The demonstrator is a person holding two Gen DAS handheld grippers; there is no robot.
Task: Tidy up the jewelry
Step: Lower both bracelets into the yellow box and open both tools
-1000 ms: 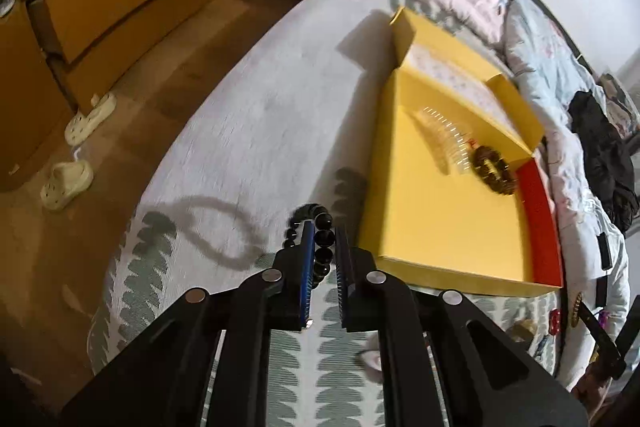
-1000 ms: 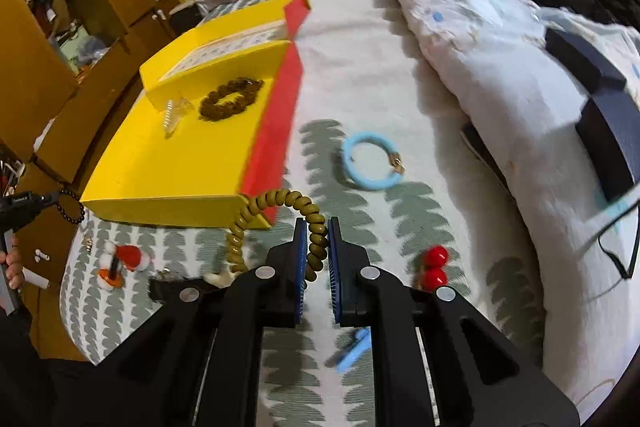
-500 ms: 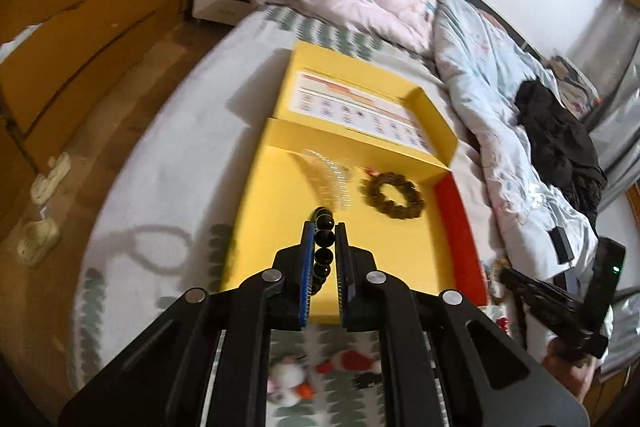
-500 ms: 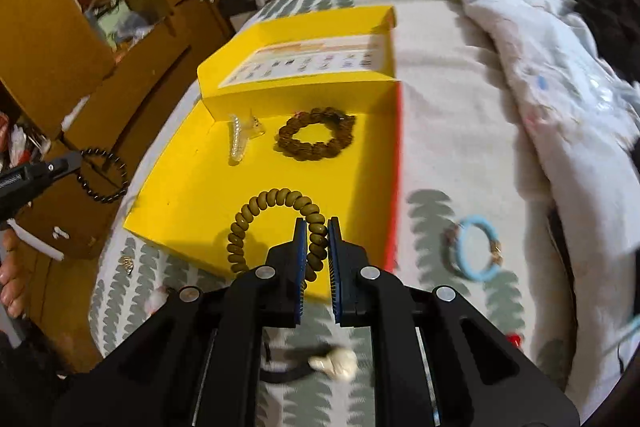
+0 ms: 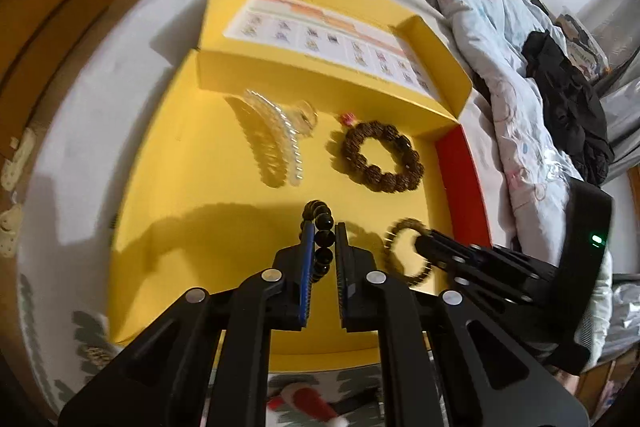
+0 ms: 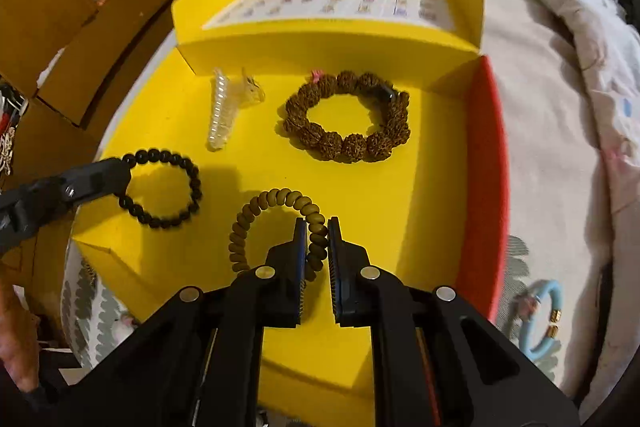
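Bracelets hang pinched over bare yellow box (image 6: 420,211) floor: left gripper (image 5: 322,247) grips black beads (image 6: 164,187), right gripper (image 6: 317,247) olive coil (image 6: 272,203); beyond lie clear clip (image 6: 222,115), brown bracelet (image 6: 348,119).

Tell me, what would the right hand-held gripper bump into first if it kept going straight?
Probably the bare floor of the yellow box. The right hand-held gripper, carrying the olive bead bracelet, points down there, short of the brown bracelet. Depth is hard to judge.

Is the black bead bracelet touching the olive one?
Apart. The right wrist view shows bare yellow tray between the black bead bracelet and the olive bracelet.
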